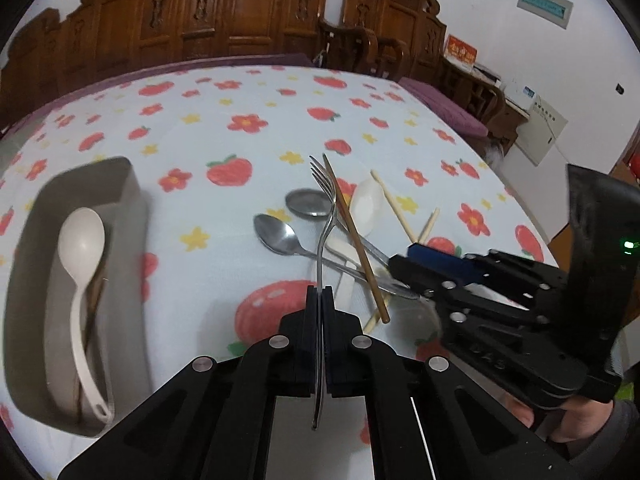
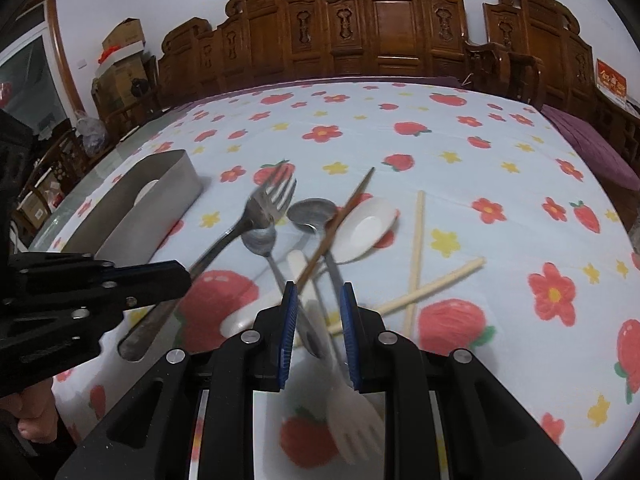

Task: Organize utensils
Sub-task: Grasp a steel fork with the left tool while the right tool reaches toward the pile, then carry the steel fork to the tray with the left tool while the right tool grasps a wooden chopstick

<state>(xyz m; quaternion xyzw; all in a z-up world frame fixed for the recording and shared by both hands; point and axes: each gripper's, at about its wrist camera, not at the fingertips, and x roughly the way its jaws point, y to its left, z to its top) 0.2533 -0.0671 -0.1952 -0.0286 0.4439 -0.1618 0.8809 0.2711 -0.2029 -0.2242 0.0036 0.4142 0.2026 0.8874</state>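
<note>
My left gripper (image 1: 320, 296) is shut on the handle of a metal fork (image 1: 325, 216), which stands tines-up above the flowered cloth; the handle's end sticks back through the jaws. In the right wrist view the same fork (image 2: 268, 204) slants out of the left gripper (image 2: 186, 276). My right gripper (image 2: 318, 320) hangs with its blue pads apart over a pile of utensils: two metal spoons (image 2: 260, 240), a white ceramic spoon (image 2: 364, 228), a brown chopstick (image 2: 340, 220) and a blurred white plastic fork (image 2: 352, 412). Handles lie between the pads, untouched.
A grey metal tray (image 1: 132, 196) at the left holds a white plastic spoon (image 1: 82, 248); the tray (image 2: 168, 184) also shows from the right wrist. Pale wooden chopsticks (image 2: 418, 248) lie crossed right of the pile. Carved wooden chairs (image 1: 240, 12) line the table's far edge.
</note>
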